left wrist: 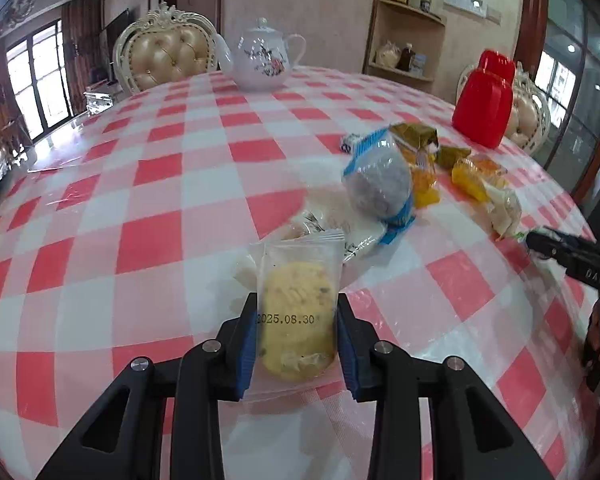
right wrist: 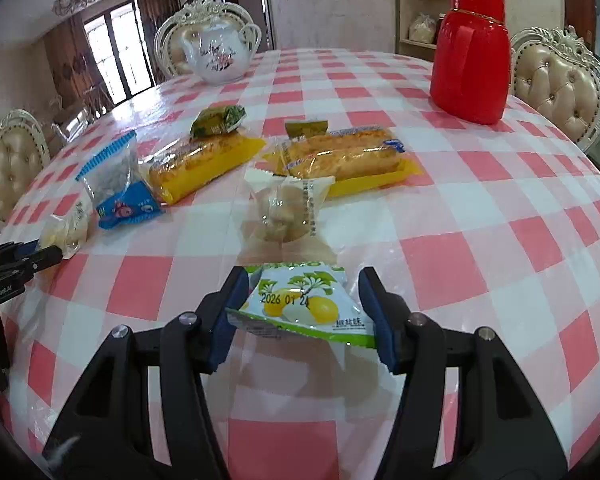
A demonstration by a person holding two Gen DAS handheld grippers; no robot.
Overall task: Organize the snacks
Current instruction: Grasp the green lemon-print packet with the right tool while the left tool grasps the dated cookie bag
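Left gripper (left wrist: 296, 336) jaws pinch a clear-wrapped yellow cookie (left wrist: 296, 320); right gripper (right wrist: 304, 312) jaws pinch a green-white snack packet (right wrist: 304, 304), teapot (right wrist: 216, 56) at eleven o'clock.

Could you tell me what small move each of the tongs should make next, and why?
Probably lift both packets clear of the table. The left tongs already clamp the cookie packet, and the right tongs bracket the green-and-white snack packet, apparently gripped, with both packets low over the checked tablecloth.
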